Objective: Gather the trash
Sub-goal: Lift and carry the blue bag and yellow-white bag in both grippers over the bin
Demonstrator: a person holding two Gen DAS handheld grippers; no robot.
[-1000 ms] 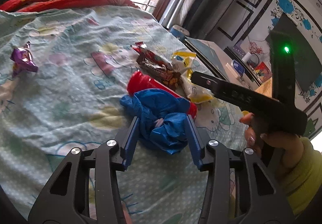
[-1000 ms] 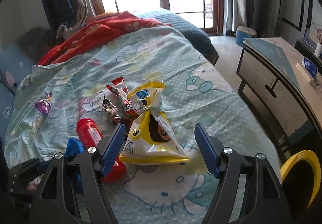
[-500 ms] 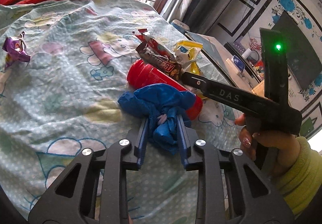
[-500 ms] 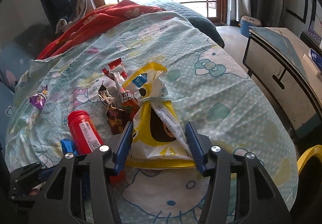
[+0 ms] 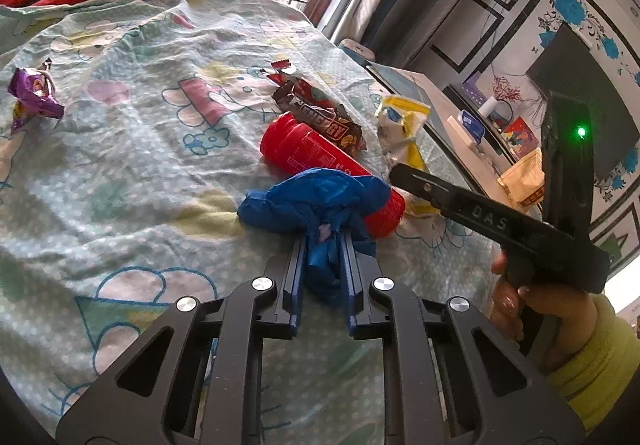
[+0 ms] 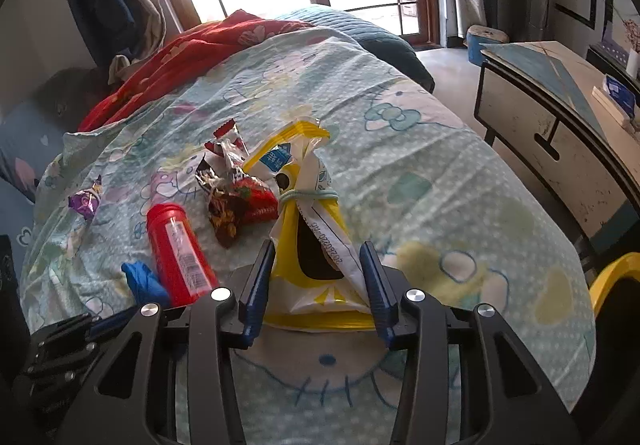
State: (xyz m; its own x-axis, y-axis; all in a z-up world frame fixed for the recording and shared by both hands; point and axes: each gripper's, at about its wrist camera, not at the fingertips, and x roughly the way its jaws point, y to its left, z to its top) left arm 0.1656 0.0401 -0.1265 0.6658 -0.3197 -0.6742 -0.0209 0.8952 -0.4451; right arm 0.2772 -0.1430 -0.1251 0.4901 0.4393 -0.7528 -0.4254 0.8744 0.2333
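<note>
The crumpled blue plastic glove beside the red cylindrical bottle is clamped by the left gripper; the tied yellow snack bag is bracketed, seemingly touched, by the right gripper.

blue crumpled gloves: 1 | red bottles: 1 | yellow snack bags: 1 | brown candy-bar wrappers: 1 | red wrappers: 1 | purple wrappers: 1 | grippers: 2, left gripper, right gripper
</note>
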